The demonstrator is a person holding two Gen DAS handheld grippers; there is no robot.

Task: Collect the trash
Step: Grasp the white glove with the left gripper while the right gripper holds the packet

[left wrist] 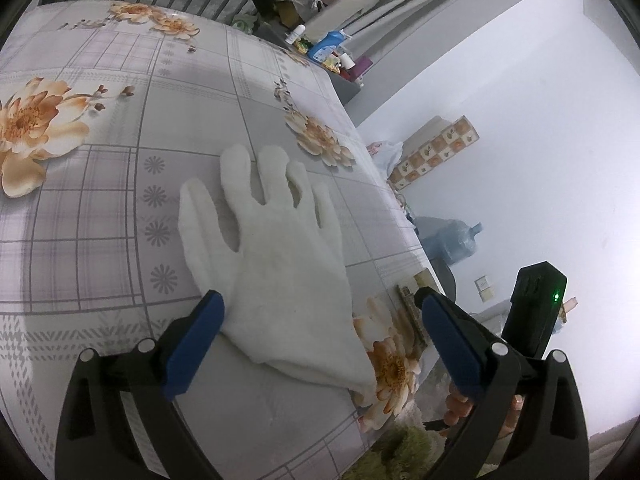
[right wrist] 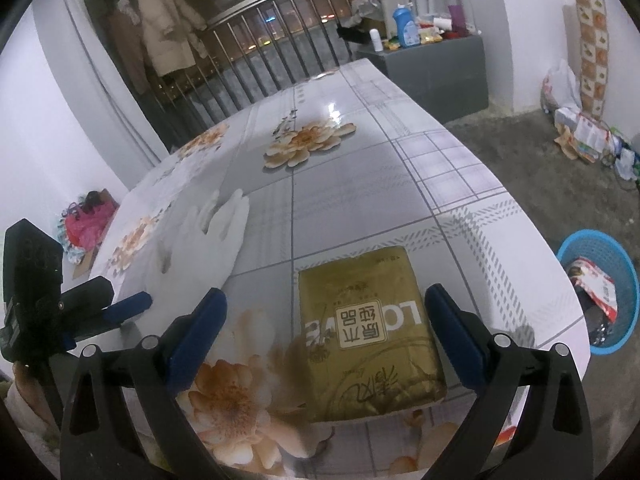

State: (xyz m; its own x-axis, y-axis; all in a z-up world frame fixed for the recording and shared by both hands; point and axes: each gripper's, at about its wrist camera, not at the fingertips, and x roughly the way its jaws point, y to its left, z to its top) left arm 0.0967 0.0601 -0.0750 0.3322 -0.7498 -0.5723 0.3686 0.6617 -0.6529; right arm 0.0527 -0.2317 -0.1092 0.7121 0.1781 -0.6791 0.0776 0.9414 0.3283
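My left claw (left wrist: 320, 312) gapes wide over the glove (left wrist: 276, 264), its cuff nearest me; my right claw (right wrist: 326, 312), equally wide and empty, straddles the packet (right wrist: 368, 332) lengthwise on the worktop (right wrist: 360, 184).

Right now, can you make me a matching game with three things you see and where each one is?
Things:
1. white glove
2. gold packet
3. blue basket

Places:
A. on the floor beside the table
B. on the table, between the open right claw's fingers
C. on the table, in front of the open left claw

Pairs: 1-C, 2-B, 3-A
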